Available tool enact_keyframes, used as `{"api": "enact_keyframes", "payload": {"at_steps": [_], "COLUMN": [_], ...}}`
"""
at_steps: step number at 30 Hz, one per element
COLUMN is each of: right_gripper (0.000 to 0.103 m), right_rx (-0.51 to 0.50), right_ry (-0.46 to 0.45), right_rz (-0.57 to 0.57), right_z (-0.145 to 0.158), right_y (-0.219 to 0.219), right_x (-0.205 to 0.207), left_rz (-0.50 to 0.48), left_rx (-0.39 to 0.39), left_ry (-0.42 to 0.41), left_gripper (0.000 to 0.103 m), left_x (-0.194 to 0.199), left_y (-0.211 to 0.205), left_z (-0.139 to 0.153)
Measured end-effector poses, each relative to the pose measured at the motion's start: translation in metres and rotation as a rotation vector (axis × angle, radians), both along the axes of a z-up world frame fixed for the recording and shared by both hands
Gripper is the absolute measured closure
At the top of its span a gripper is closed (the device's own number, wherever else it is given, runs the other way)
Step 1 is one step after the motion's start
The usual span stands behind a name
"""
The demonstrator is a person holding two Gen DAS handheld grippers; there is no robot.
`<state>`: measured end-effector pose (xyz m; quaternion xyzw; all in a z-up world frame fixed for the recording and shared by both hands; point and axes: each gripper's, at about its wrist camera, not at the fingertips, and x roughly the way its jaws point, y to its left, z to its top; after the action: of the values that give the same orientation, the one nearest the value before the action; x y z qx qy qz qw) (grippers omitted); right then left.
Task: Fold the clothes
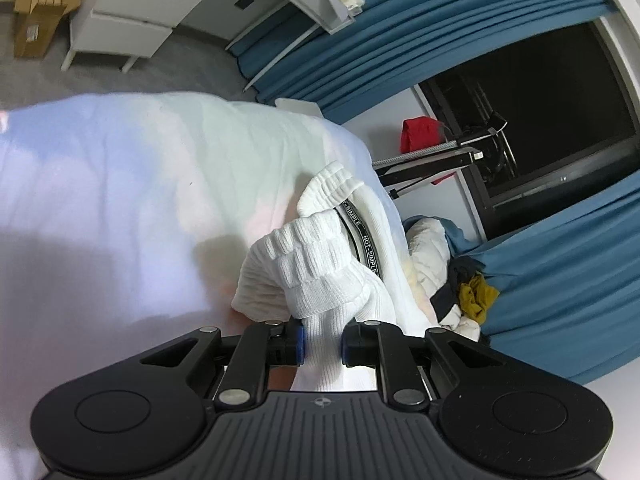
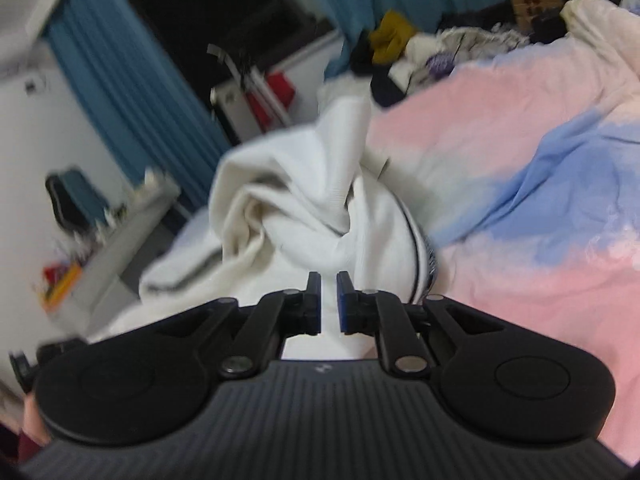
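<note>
Between each narrow claw's pads, left claw (image 1: 322, 345) and right claw (image 2: 329, 302), pinched white garment (image 1: 320, 264).

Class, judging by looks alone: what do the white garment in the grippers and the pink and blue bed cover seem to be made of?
White garment: looks like matte ribbed knit, probably cotton; rows of ribbing show on the bunched cuffs.
Pink and blue bed cover: seems a thin, smooth woven fabric with soft creases and no sheen.

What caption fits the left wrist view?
Left gripper pinching a bunched white garment over the pastel bedspread, blue curtains behind.
</note>
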<state>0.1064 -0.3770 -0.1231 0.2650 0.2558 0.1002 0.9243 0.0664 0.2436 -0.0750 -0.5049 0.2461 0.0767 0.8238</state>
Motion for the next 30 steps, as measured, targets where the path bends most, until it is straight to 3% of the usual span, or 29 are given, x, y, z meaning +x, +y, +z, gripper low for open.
{"api": "enact_keyframes", "payload": {"at_steps": [5, 7, 9, 12, 16, 17, 19, 20, 22, 24, 30], "right_gripper": [0.087, 0.069, 0.038, 0.034, 0.035, 0.044, 0.072, 0.092, 0.094, 0.094, 0.094], "right_rx": [-0.008, 0.02, 0.014, -0.034, 0.012, -0.015, -0.194, -0.28, -0.438, -0.482, -0.478], "right_ry": [0.0, 0.004, 0.019, 0.066, 0.168, 0.175, 0.134, 0.13, 0.116, 0.059, -0.194], "right_rz": [-0.042, -0.062, -0.097, -0.155, -0.1, -0.057, -0.02, 0.009, 0.064, 0.106, 0.233], "right_z": [0.005, 0.007, 0.008, 0.006, 0.0, 0.003, 0.023, 0.032, 0.052, 0.075, 0.134], "right_y": [-0.017, -0.023, -0.025, -0.027, -0.019, -0.008, 0.029, 0.049, 0.088, 0.119, 0.19], "right_x": [0.044, 0.072, 0.102, 0.153, 0.21, 0.219, 0.231, 0.238, 0.253, 0.262, 0.279], "left_rz": [0.024, 0.029, 0.032, 0.03, 0.028, 0.029, 0.027, 0.026, 0.025, 0.022, 0.024], "left_rx": [0.012, 0.009, 0.004, -0.012, -0.078, -0.097, -0.118, -0.128, -0.148, -0.167, -0.164], "left_ry": [0.016, 0.019, 0.019, 0.005, -0.03, -0.032, -0.039, -0.042, -0.051, -0.058, -0.067], "left_gripper": [0.086, 0.086, 0.086, 0.086, 0.086, 0.086, 0.086, 0.086, 0.086, 0.086, 0.086], "left_x": [0.006, 0.008, 0.009, 0.011, 0.012, 0.013, 0.014, 0.014, 0.014, 0.013, 0.013], "left_y": [-0.003, -0.002, -0.001, 0.002, 0.01, 0.012, 0.015, 0.016, 0.018, 0.02, 0.019], "left_z": [0.001, -0.002, -0.005, -0.011, -0.022, -0.025, -0.028, -0.03, -0.033, -0.037, -0.04]}}
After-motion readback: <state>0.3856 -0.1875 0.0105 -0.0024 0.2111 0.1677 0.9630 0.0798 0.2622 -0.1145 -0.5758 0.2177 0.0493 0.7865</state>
